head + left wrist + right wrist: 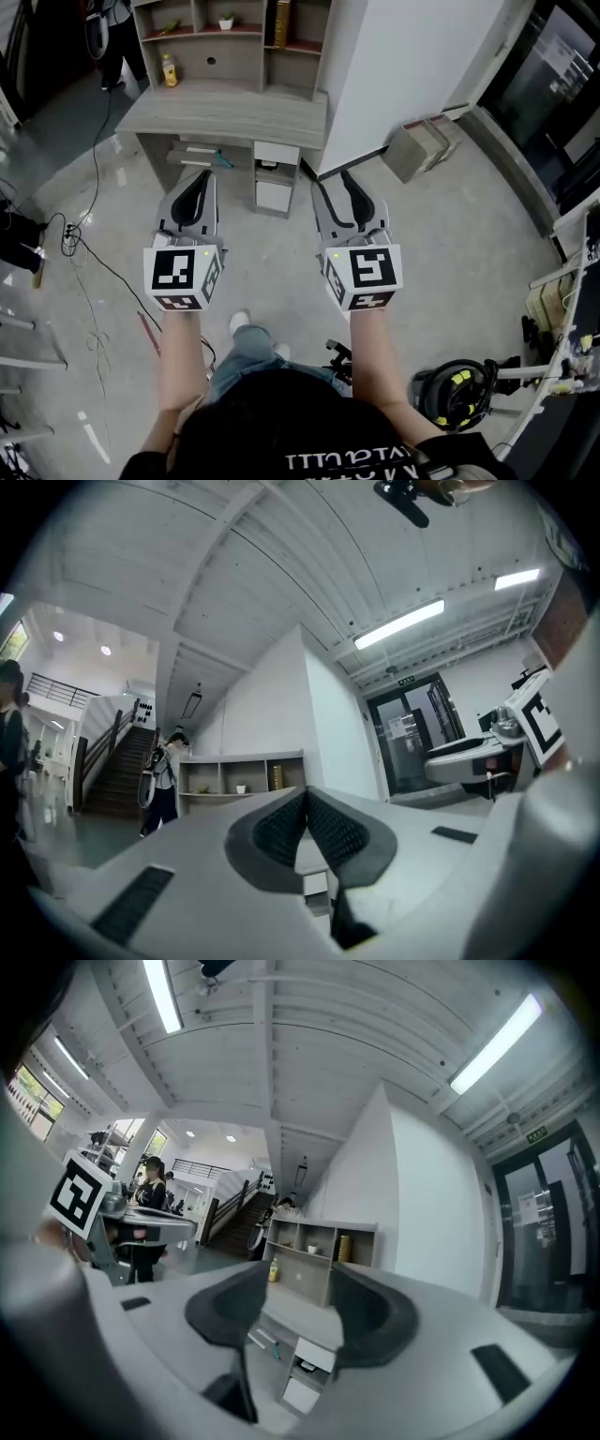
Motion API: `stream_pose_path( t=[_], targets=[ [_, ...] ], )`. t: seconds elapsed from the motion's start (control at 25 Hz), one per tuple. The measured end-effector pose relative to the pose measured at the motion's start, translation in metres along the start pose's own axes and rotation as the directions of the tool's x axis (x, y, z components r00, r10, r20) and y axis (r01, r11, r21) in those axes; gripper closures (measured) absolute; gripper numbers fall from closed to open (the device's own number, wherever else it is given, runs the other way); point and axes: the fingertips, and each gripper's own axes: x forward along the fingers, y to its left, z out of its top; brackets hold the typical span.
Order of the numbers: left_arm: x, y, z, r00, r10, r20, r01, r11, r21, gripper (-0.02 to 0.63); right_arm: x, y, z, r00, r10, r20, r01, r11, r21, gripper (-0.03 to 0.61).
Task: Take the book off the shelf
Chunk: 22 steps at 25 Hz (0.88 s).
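The book [281, 23] is golden-yellow, the shelf [239, 64] grey wood-grain, the bottle [169, 71] yellow.

- Left gripper [197, 183] and right gripper [345, 183]: light grey shells tapering to black-lined jaws.
- Pads [281, 829]: black, finely ribbed.
- Left marker cube [183, 275] and right marker cube [364, 275]: white faces, black square patterns, a small green light each.
- Black top [281, 427] with white lettering.
- Blue-grey jeans [248, 352].
- White shoe [240, 322].

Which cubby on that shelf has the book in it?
The top right cubby: a tall yellow book stands there, while the middle one holds a small plant.
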Motion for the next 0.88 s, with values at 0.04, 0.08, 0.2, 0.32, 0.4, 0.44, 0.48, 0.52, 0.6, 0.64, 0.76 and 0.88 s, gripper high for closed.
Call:
stream_pose_path(
  t=[0.04,0.08,0.2,0.32,0.4,0.44,0.48,0.52,0.6,0.64,0.76,0.88],
  targets=[
    [-0.001,-0.001,0.001,1.000,0.000,0.002,0.000,1.000,0.003,0.601,-0.001,0.000,-0.001,1.000,0.006,-0.004,-0.006,1.000,0.015,0.309],
    [-0.001,-0.003,0.001,1.000,0.000,0.004,0.000,1.000,0.007,0.601,-0.001,-0.002,-0.002,1.000,0.004,-0.004,-0.004,0.999,0.034,0.251],
    [-0.001,-0.005,0.005,1.000,-0.003,0.009,0.003,1.000,0.020,0.601,-0.002,-0.008,-0.003,1.000,-0.015,-0.004,0.015,0.996,0.086,0.213],
    [0.003,-0.004,0.010,1.000,-0.001,0.017,0.001,1.000,0.024,0.603,-0.001,-0.010,-0.003,1.000,0.004,-0.021,-0.001,0.991,0.136,0.212],
    [0.009,-0.004,0.010,1.000,-0.001,0.019,0.000,1.000,0.027,0.601,0.001,-0.014,-0.004,0.999,0.021,-0.036,-0.014,0.985,0.174,0.213],
    [0.011,-0.005,0.009,1.000,-0.001,0.018,0.001,1.000,0.028,0.603,0.001,-0.016,-0.005,0.999,0.021,-0.037,-0.014,0.984,0.176,0.213],
    [0.014,-0.006,0.008,1.000,-0.003,0.016,0.003,1.000,0.028,0.601,0.001,-0.018,-0.006,0.999,0.015,-0.036,-0.009,0.986,0.166,0.213],
    [0.016,-0.007,0.006,1.000,-0.006,0.014,0.006,1.000,0.027,0.601,0.001,-0.020,-0.008,0.999,0.007,-0.036,-0.002,0.988,0.153,0.213],
    [0.022,-0.010,0.002,1.000,-0.015,0.009,0.015,1.000,0.025,0.603,0.003,-0.024,-0.011,0.999,-0.001,-0.039,0.006,0.991,0.136,0.213],
    [0.025,-0.010,0.001,1.000,-0.019,0.008,0.019,1.000,0.024,0.601,0.005,-0.025,-0.013,0.999,-0.001,-0.039,0.006,0.991,0.133,0.213],
    [0.034,-0.007,-0.004,1.000,-0.027,0.004,0.027,0.999,0.019,0.601,0.015,-0.025,-0.016,0.999,0.002,-0.036,0.002,0.993,0.118,0.213],
    [0.045,0.001,-0.011,1.000,-0.029,-0.003,0.029,0.999,0.017,0.603,0.029,-0.023,-0.021,0.999,0.008,-0.041,-0.003,0.994,0.113,0.213]
  ],
)
